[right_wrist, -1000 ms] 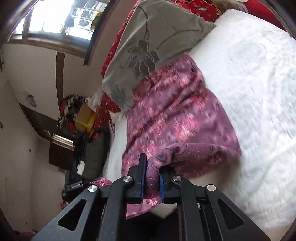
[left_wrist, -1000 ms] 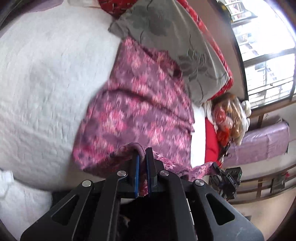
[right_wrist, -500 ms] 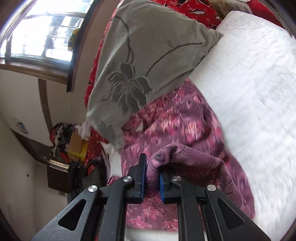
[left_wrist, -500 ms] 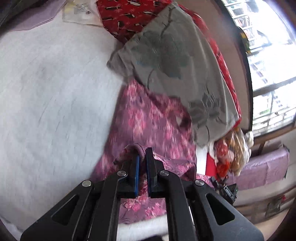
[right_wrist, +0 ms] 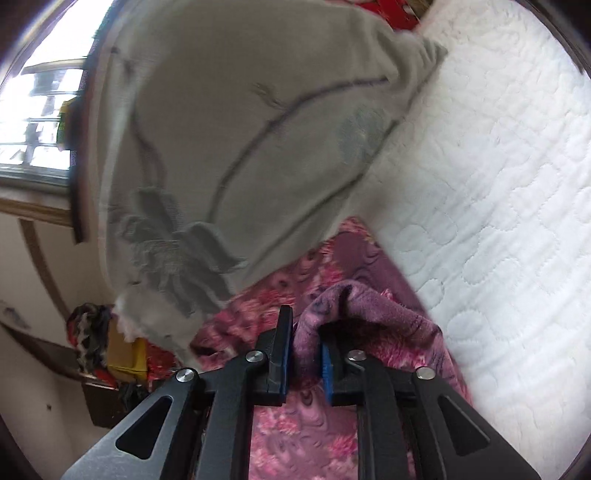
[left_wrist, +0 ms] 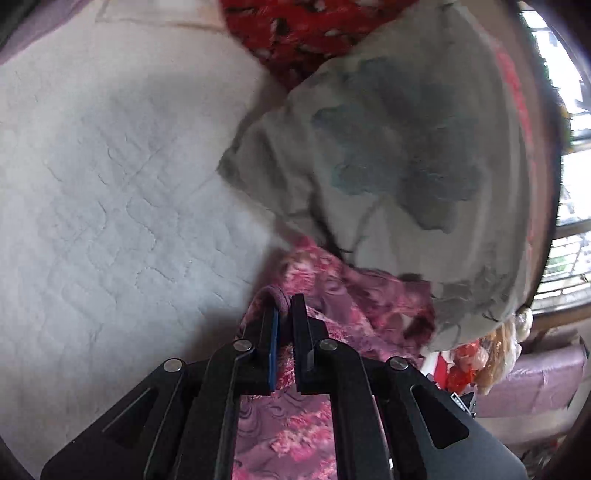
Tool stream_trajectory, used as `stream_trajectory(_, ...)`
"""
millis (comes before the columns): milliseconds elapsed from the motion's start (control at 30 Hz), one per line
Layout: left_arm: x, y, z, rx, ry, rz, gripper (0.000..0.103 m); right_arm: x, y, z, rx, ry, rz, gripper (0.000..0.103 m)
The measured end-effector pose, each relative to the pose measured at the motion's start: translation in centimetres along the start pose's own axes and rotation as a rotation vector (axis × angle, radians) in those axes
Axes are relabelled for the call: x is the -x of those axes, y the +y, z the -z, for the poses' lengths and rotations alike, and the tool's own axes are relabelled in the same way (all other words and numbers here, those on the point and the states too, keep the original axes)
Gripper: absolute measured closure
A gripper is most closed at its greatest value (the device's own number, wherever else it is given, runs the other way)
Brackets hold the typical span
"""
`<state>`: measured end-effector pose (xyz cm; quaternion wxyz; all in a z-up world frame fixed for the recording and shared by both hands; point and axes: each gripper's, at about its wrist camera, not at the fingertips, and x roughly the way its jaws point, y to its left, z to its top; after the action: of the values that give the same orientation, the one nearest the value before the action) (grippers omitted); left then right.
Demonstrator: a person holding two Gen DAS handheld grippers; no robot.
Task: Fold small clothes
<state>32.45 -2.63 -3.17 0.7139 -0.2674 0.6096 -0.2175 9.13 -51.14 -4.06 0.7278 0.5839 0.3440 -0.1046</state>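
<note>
A pink and purple flowered garment (left_wrist: 354, 295) lies on the white quilted bed, its far end against a grey pillow. My left gripper (left_wrist: 285, 314) is shut on a bunched edge of the garment, held over the rest of the cloth. In the right wrist view the same garment (right_wrist: 280, 295) spreads under my right gripper (right_wrist: 308, 328), which is shut on another bunched edge. Both held edges are folded forward over the garment, close to the pillow.
The grey flower-print pillow (left_wrist: 399, 166) fills the far side and also shows in the right wrist view (right_wrist: 240, 147). The white quilt (left_wrist: 110, 203) extends left, and right in the right wrist view (right_wrist: 498, 203). A red patterned cloth (left_wrist: 295, 29) lies behind. A window and clutter stand beyond the bed.
Both grippers have carried their held edges forward over the garment toward the pillow. The pillow looms much larger and less of the garment shows.
</note>
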Motion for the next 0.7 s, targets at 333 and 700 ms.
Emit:
stream_trajectory(333,5.1,0.0,0.5,0.079,-0.015,0.159,0.077,6.9,0.9,-0.5,-0.041,-0.15,-0.055,0.062)
stream_trajectory(700,7.2,-0.4,6.9,-0.025,0.019,0.063,0.062,11.7,-0.3,6.8,0.07,-0.126,0.185,0.062)
